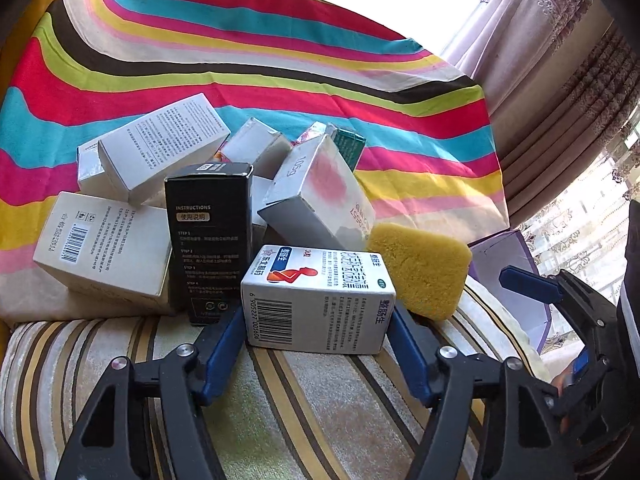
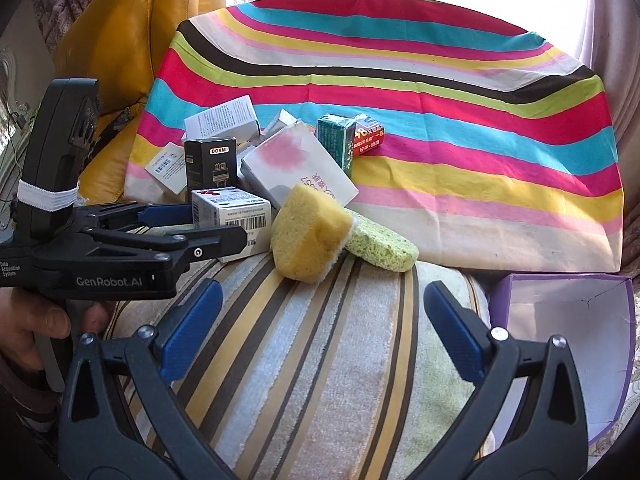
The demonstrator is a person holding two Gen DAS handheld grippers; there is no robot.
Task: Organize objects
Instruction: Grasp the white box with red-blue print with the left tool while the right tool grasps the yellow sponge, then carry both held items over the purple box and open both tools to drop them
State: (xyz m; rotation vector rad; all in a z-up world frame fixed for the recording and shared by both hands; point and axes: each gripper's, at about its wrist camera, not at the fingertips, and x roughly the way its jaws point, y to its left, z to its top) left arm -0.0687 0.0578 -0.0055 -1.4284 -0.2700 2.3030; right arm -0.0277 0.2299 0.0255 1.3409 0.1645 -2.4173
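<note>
The left hand-held gripper [image 1: 318, 320] grasps a white medicine box [image 1: 320, 300] printed with a barcode, Chinese text and a red-and-blue figure; both blue pads press on its side faces. The box lies flat on the striped cushion [image 1: 312, 412], at the front edge of a heap of cartons, its long axis running away from the left wrist camera and its barcode end facing that camera.

To its left a black instructions box [image 1: 208, 256] stands upright, just beside the left pad, with a white barcoded carton [image 1: 104, 248] lying further left. Behind, a white box with a pink blotch [image 1: 320, 192] leans tilted over the heap. To the right a yellow sponge [image 1: 424, 272] rests close to the medicine box's far corner, with a green sponge [image 2: 380, 246] touching it beyond. A purple open box [image 2: 568, 344] sits at the far right. The heap backs onto a rainbow-striped cloth [image 1: 280, 64].

The right hand-held gripper [image 2: 324, 336] hangs released over bare cushion, nothing between its pads.
</note>
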